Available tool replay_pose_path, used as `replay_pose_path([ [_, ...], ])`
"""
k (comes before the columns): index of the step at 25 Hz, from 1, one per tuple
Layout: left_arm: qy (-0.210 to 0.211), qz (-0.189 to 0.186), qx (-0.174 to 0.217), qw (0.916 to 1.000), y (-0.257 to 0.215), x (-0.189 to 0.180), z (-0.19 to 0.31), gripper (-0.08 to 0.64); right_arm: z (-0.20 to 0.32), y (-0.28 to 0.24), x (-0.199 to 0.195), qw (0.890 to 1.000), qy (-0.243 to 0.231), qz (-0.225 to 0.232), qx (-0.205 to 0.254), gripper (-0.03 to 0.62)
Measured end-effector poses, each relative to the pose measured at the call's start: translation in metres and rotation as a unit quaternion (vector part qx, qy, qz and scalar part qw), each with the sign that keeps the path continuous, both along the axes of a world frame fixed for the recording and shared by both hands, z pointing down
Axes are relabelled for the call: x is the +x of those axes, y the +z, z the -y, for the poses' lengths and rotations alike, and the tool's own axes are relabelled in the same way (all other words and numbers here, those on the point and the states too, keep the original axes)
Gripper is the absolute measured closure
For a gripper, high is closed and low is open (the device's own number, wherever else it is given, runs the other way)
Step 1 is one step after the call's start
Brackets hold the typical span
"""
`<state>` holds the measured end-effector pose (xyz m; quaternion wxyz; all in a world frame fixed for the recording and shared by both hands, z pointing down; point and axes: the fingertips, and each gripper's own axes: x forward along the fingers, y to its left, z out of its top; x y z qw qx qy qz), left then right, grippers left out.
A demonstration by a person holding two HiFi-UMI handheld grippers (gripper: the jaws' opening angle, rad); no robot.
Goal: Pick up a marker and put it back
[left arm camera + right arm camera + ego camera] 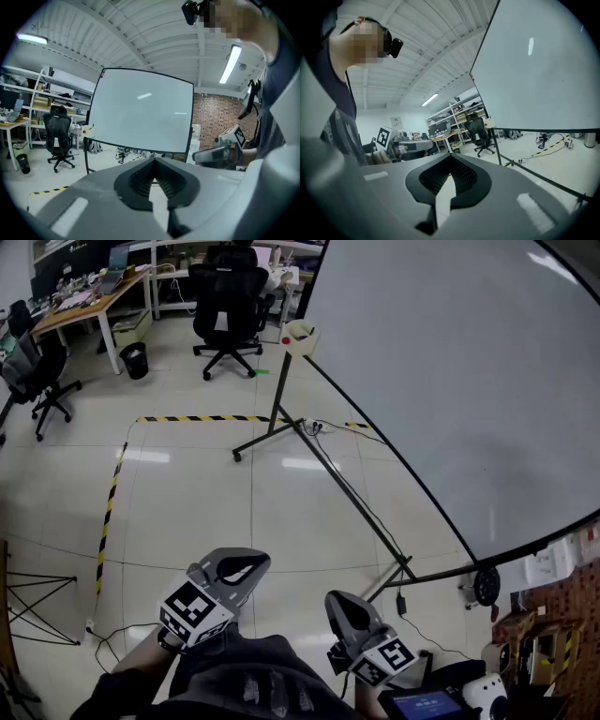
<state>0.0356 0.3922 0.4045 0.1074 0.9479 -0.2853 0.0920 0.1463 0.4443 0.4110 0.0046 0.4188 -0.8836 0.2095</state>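
No marker shows plainly in any view. A small cream holder (298, 335) with a red spot on its side hangs at the far corner of the big whiteboard (469, 381); the same holder (87, 131) shows in the left gripper view, and it (489, 123) shows again in the right gripper view. My left gripper (249, 565) is held low in front of the person, shut and empty, its tips meeting (153, 159). To its right, my right gripper (338, 602) is also shut with nothing in it (451, 155). Both are far from the board and point up and away from the floor.
The whiteboard's black stand legs (309, 442) cross the tiled floor, with cables (323, 426) by them. Yellow-black tape (202, 418) marks the floor. Office chairs (227, 298), a desk (89, 301) and a bin (134, 360) stand at the back. A tripod (37, 610) is at left.
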Motion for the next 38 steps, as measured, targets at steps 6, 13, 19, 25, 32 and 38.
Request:
replay_pose_path([
  [6, 0.022, 0.01, 0.017, 0.9996, -0.006, -0.037, 0.09, 0.554, 0.1, -0.007, -0.046, 1.0, -0.004, -0.005, 0.019, 0.591],
  [13, 0.004, -0.001, 0.014, 0.9999, -0.016, -0.063, 0.18, 0.554, 0.194, -0.016, -0.07, 1.0, -0.009, -0.007, 0.02, 0.591],
  [19, -0.024, 0.015, 0.007, 0.9996, -0.005, -0.061, 0.266, 0.554, 0.289, -0.004, -0.062, 1.0, -0.024, 0.006, 0.012, 0.591],
  [25, -0.057, 0.025, 0.028, 0.9977, -0.023, -0.039, 0.355, 0.554, 0.375, -0.008, -0.053, 0.996, -0.08, 0.014, 0.025, 0.591],
  [32, -0.093, 0.022, 0.042, 0.9946, -0.021, -0.035, 0.44, 0.554, 0.464, -0.02, -0.052, 0.991, -0.12, 0.007, 0.051, 0.591],
  [38, -0.092, 0.009, 0.044, 0.9948, -0.021, -0.046, 0.517, 0.554, 0.535, -0.018, -0.06, 0.992, -0.114, -0.019, 0.051, 0.591],
])
